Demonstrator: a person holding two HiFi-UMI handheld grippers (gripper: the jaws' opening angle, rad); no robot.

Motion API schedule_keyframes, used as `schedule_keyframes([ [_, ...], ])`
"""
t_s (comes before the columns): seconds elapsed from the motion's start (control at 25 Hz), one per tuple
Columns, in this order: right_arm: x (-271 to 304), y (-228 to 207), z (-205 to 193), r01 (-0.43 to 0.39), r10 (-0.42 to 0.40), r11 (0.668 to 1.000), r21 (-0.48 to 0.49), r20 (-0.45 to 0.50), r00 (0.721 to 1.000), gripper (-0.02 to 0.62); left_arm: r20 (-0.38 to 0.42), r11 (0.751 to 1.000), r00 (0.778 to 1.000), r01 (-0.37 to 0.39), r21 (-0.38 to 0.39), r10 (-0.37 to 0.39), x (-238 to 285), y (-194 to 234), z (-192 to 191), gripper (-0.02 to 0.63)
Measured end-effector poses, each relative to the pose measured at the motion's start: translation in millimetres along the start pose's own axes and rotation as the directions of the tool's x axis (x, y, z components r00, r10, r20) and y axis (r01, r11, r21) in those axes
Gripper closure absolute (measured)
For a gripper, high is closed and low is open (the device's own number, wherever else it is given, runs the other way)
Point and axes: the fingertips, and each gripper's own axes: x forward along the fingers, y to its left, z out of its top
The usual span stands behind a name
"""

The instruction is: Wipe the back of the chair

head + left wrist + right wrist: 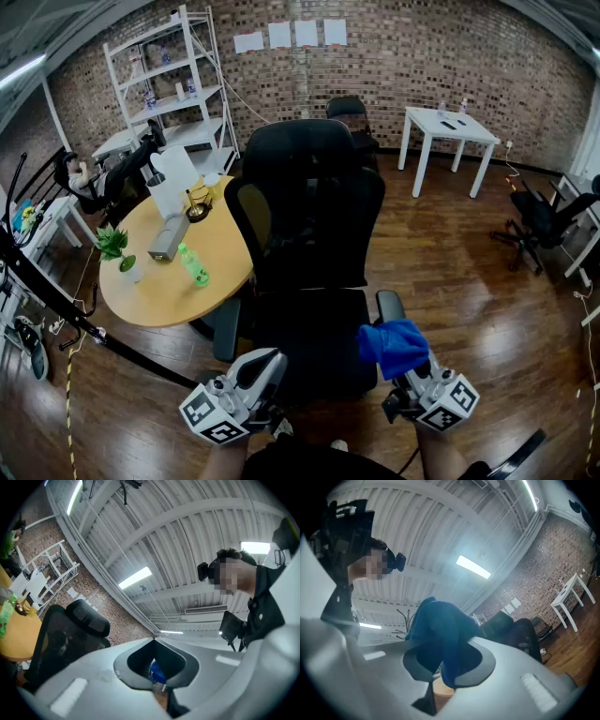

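A black office chair (309, 197) stands just ahead of me, its seat (314, 342) toward me and its tall mesh back with headrest beyond it. At the bottom right my right gripper (401, 354) is shut on a blue cloth (394, 345), which bunches over the jaws beside the chair's right armrest (389, 305). The cloth (440, 634) fills the jaws in the right gripper view, with the chair (515, 632) behind. My left gripper (265, 364) is low at the seat's front left, shut and holding nothing. The left gripper view tilts up toward the ceiling, with the chair (70, 630) at left.
A round wooden table (225, 272) touches the chair's left side, bearing a plant (117, 248), a green bottle (194, 265) and a grey box (167, 237). White shelves (164, 84) stand at back left, a white table (448, 127) at back right, another black chair (544, 220) at far right.
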Motion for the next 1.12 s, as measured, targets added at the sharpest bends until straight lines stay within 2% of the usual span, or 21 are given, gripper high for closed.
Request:
schedule_keyframes([
  [0.16,36,-24,3,0.016,-0.016,0.999,-0.048,0.012,1.000,0.541,0.007,1.000,1.000,-0.004,-0.007,0.004,-9,34,8,0.609],
  [0.48,172,-55,28,0.014,-0.009,0.967,-0.255,0.022,1.000,0.541,0.045,0.997,0.997,0.063,-0.040,-0.061,-11,137,51,0.609],
  [0.64,247,-77,28,0.026,-0.021,0.969,-0.247,0.026,0.999,0.541,0.036,0.993,0.995,0.100,-0.070,-0.097,-6,180,66,0.609],
  [0.76,284,-99,20,0.062,-0.067,0.960,-0.274,-0.008,0.998,0.541,0.035,0.989,0.994,0.111,-0.098,-0.108,0,199,68,0.609],
  [0.88,317,-121,9,0.075,-0.093,0.944,-0.320,-0.040,0.995,0.541,0.039,0.990,0.995,0.092,-0.108,-0.088,-3,217,71,0.609],
  [0.96,342,-133,12,0.048,-0.064,0.946,-0.321,-0.038,0.997,0.541,0.048,0.992,0.997,0.066,-0.103,-0.061,-4,228,76,0.609],
  [1.12,404,-149,22,-0.045,0.026,0.921,-0.388,-0.054,0.998,0.541,0.052,0.998,0.999,-0.012,-0.062,0.015,-8,241,87,0.609],
])
